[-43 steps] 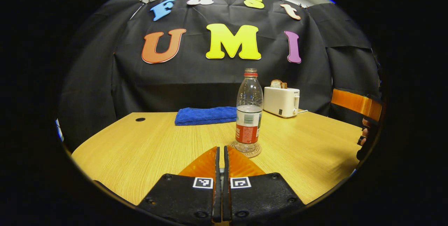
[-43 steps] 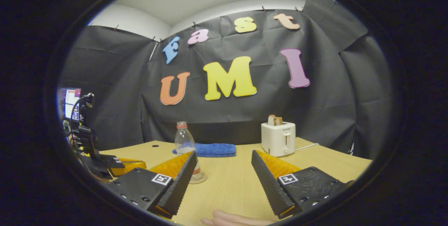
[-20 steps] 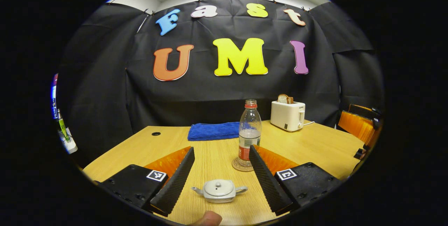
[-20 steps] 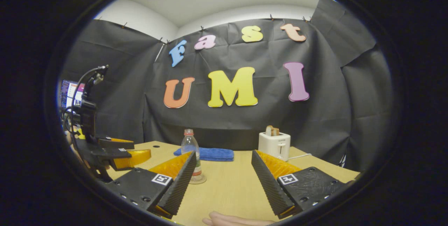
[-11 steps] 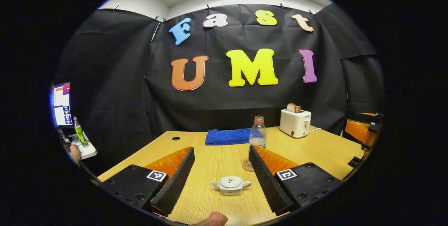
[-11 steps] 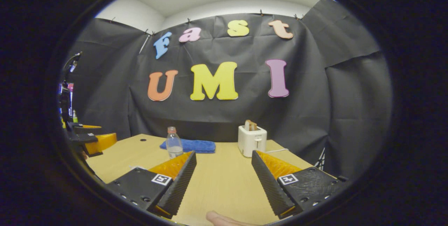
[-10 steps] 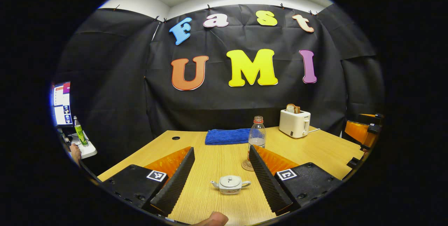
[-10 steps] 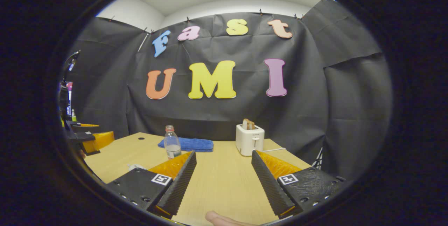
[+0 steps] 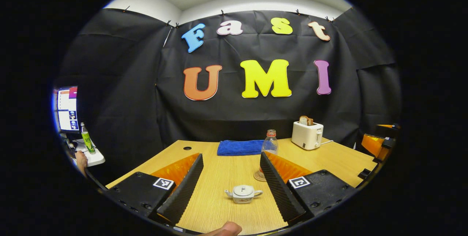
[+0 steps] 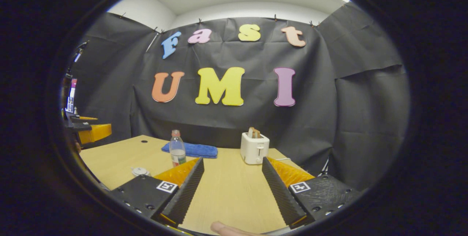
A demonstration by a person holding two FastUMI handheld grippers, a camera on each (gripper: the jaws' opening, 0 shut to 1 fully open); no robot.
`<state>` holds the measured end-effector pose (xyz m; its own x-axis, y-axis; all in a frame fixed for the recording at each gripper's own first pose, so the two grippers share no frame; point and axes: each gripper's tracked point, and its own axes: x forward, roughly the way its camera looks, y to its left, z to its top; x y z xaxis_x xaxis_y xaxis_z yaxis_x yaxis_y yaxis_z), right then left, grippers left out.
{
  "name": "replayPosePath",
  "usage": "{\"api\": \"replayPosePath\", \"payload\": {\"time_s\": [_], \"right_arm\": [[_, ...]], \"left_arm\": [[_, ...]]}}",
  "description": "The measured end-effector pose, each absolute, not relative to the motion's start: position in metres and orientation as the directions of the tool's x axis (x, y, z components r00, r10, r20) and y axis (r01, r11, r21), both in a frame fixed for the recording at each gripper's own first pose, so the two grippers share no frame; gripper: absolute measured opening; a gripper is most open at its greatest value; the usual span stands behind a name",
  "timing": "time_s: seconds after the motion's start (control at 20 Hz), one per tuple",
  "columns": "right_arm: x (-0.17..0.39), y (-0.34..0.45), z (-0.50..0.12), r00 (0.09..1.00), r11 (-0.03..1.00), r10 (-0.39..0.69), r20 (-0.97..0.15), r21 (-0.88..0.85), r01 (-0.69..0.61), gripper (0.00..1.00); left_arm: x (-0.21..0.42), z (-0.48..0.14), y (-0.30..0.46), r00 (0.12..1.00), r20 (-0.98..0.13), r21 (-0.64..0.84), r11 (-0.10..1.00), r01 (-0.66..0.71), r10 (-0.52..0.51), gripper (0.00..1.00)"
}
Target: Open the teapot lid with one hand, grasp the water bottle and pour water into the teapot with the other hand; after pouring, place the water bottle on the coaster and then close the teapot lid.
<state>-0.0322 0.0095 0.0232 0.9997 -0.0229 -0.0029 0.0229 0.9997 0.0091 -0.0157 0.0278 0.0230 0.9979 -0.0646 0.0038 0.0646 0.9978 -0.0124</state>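
Left hand-held gripper (image 9: 231, 179) held level above the near tabletop (image 9: 219, 170) edge, jaws spread, nothing between them. Teapot (image 9: 243, 193) sits upright on the tabletop between its fingers, lid on, spout pointing left, handle right. Beyond it, water bottle (image 9: 270, 144) stands upright on coaster (image 9: 258, 176). Right hand-held gripper (image 10: 232, 181) likewise level, jaws spread and empty; from it the teapot (image 10: 140, 171) lies far left.
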Motion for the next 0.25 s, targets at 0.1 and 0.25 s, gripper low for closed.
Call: {"api": "replayPosePath", "payload": {"time_s": [0.1,0.25], "right_arm": [[-0.0301,0.0087,0.0258,1.000,1.000,-0.023,0.010,0.007,0.023,0.97],[-0.0249,0.0045,0.0238,0.999,0.999,-0.028,0.021,0.019,0.028,0.96]], "left_arm": [[-0.0155,0.0217,0.0267,0.998,0.003,-0.008,0.998,0.066,-0.066,0.98],[-0.0133,0.0204,0.0242,0.998,0.004,0.008,0.998,0.066,-0.066,0.98]]}}
